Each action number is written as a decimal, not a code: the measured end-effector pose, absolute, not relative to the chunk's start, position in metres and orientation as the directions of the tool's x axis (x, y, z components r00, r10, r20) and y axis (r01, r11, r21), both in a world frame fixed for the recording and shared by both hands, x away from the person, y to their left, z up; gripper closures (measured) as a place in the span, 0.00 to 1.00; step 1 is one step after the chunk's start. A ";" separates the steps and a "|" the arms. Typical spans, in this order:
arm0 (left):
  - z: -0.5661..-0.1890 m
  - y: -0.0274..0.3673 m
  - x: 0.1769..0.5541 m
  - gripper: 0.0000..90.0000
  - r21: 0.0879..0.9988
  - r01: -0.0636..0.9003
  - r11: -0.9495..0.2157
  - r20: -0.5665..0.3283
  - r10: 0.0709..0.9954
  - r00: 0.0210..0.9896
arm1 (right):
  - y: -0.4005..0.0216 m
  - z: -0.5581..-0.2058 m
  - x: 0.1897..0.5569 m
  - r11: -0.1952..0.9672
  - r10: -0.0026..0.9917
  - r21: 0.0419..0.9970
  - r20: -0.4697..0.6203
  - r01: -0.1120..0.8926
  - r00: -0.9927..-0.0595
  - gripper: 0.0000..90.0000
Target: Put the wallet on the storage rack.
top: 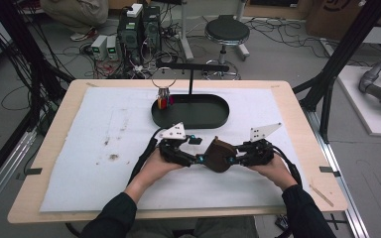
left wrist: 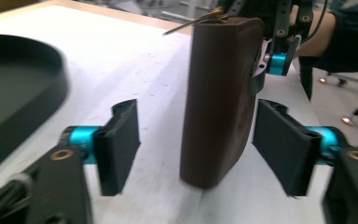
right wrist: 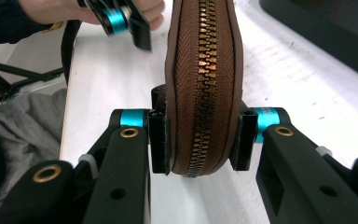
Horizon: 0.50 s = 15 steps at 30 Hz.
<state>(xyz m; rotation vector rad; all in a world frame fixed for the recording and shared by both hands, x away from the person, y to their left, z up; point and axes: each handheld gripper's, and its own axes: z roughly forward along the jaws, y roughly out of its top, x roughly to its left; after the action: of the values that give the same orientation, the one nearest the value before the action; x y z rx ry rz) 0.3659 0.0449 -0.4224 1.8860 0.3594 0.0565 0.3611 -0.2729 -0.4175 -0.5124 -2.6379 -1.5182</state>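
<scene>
Brown zipped pouch (right wrist: 204, 88) stands clamped in right gripper (right wrist: 200, 140), between left gripper's (left wrist: 196, 149) open jaws, untouched

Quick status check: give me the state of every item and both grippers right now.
Brown zip pouch: zipped shut, standing on edge on the white mat.
Right gripper: shut on the pouch.
Left gripper: open, jaws either side of the pouch, not touching.
Black tray: on the mat behind the grippers, small coloured items at its left end.

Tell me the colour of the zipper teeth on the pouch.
Brassy gold, on the brown pouch; the right gripper view shows it best.
</scene>
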 end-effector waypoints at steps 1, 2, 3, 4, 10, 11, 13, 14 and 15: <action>-0.420 0.051 0.364 0.32 0.929 0.224 -0.295 -0.137 0.289 0.947 | -0.274 -0.416 0.360 0.455 0.263 0.832 0.215 0.317 -0.941 0.75; -0.418 0.057 0.362 0.32 0.929 0.223 -0.294 -0.131 0.303 0.944 | -0.274 -0.416 0.360 0.449 0.266 0.837 0.209 0.313 -0.941 0.76; -0.415 0.064 0.360 0.31 0.932 0.214 -0.294 -0.117 0.314 0.942 | -0.275 -0.415 0.361 0.446 0.267 0.840 0.205 0.309 -0.942 0.76; -0.413 0.071 0.357 0.31 0.936 0.207 -0.285 -0.106 0.331 0.938 | -0.275 -0.414 0.361 0.439 0.272 0.843 0.204 0.310 -0.941 0.76; -0.400 0.116 0.338 0.31 0.947 0.187 -0.261 -0.063 0.419 0.906 | -0.276 -0.408 0.363 0.404 0.311 0.863 0.182 0.303 -0.933 0.76; -0.399 0.124 0.335 0.31 0.948 0.187 -0.257 -0.060 0.432 0.900 | -0.277 -0.406 0.364 0.399 0.323 0.864 0.179 0.306 -0.929 0.76; -0.396 0.138 0.327 0.31 0.951 0.185 -0.248 -0.055 0.453 0.890 | -0.277 -0.404 0.366 0.383 0.343 0.875 0.165 0.298 -0.925 0.76; -0.396 0.146 0.323 0.31 0.951 0.183 -0.247 -0.051 0.460 0.886 | -0.278 -0.402 0.367 0.374 0.352 0.878 0.164 0.300 -0.921 0.76; -0.396 0.152 0.320 0.31 0.953 0.181 -0.244 -0.047 0.468 0.882 | -0.278 -0.401 0.368 0.369 0.360 0.880 0.161 0.299 -0.919 0.76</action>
<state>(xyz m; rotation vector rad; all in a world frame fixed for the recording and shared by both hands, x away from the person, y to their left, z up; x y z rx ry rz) 0.3198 0.1521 -0.3961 1.8214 0.4873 0.2910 0.3685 -0.2780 -0.4009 -0.6377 -2.6475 -1.6811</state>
